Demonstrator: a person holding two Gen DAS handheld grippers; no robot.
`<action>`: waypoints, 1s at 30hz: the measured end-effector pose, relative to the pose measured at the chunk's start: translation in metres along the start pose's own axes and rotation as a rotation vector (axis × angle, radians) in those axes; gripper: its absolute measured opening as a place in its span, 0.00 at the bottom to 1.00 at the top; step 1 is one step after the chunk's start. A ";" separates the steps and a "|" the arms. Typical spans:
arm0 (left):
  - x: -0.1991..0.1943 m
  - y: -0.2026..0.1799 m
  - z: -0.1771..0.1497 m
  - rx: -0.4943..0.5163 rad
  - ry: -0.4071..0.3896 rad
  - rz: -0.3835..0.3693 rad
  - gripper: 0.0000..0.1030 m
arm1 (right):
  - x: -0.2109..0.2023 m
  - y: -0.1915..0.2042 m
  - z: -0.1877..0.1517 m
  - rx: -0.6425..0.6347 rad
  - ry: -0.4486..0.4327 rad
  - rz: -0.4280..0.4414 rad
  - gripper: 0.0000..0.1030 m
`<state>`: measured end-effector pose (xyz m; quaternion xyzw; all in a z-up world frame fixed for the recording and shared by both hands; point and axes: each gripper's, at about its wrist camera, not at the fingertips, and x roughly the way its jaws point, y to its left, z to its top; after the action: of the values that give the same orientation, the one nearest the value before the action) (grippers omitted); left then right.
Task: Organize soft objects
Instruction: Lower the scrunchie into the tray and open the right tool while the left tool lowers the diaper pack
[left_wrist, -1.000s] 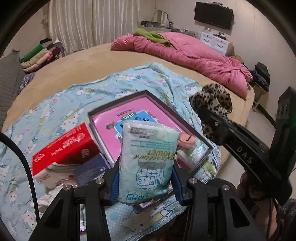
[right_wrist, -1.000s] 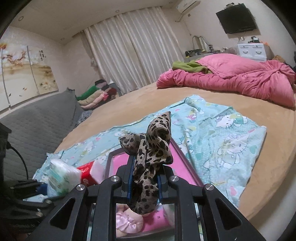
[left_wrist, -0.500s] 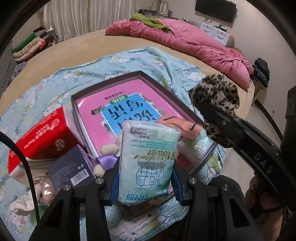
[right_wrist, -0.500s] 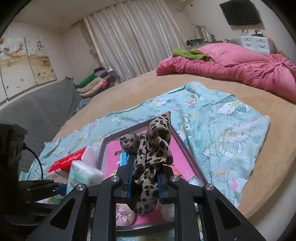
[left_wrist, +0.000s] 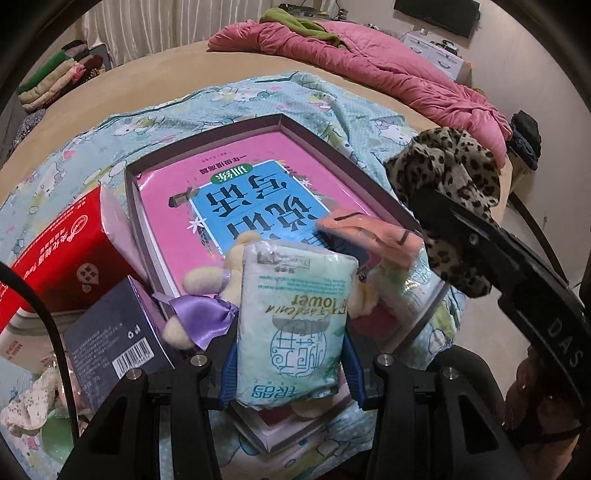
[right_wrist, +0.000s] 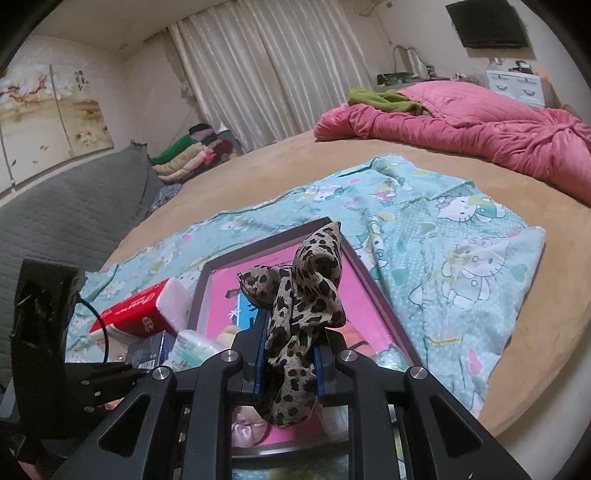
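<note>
On the bed (right_wrist: 280, 166), left claw (left_wrist: 291, 363) grips a tissue pack (left_wrist: 293, 328), right claw (right_wrist: 290, 363) a leopard scrunchie (right_wrist: 299, 306)

A right gripper (right_wrist: 288, 363) clamps a leopard-print scrunchie (right_wrist: 301, 295) between its blue-padded fingers (right_wrist: 259, 354), the fabric bunching upward above a shallow dark-rimmed box (right_wrist: 373, 280) with a pink book (right_wrist: 364, 317) inside. The box sits on a pale blue cartoon-cat cloth (right_wrist: 443, 251) spread over a tan bed (right_wrist: 280, 166). To the left, the left gripper (right_wrist: 110, 373) holds a pale green tissue pack (right_wrist: 192, 345) near a red tissue package (right_wrist: 144, 310) and a dark box (right_wrist: 149, 350). A pink quilt (right_wrist: 461, 125) is heaped at the far side, with folded clothes (right_wrist: 188, 155) stacked before cream curtains (right_wrist: 266, 74).
</note>
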<state>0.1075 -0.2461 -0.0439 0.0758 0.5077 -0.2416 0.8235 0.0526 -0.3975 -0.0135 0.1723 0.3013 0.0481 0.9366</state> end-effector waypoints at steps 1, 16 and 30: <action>0.001 0.001 0.001 -0.001 -0.001 0.000 0.45 | 0.001 0.000 0.000 -0.001 0.001 0.000 0.19; 0.011 0.021 0.020 -0.048 -0.005 -0.011 0.45 | 0.028 0.004 -0.002 -0.013 0.058 -0.038 0.19; 0.016 0.029 0.023 -0.057 0.023 -0.009 0.45 | 0.064 0.000 -0.006 -0.011 0.138 -0.042 0.19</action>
<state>0.1457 -0.2351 -0.0507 0.0526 0.5243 -0.2297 0.8182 0.1009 -0.3834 -0.0531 0.1570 0.3683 0.0420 0.9154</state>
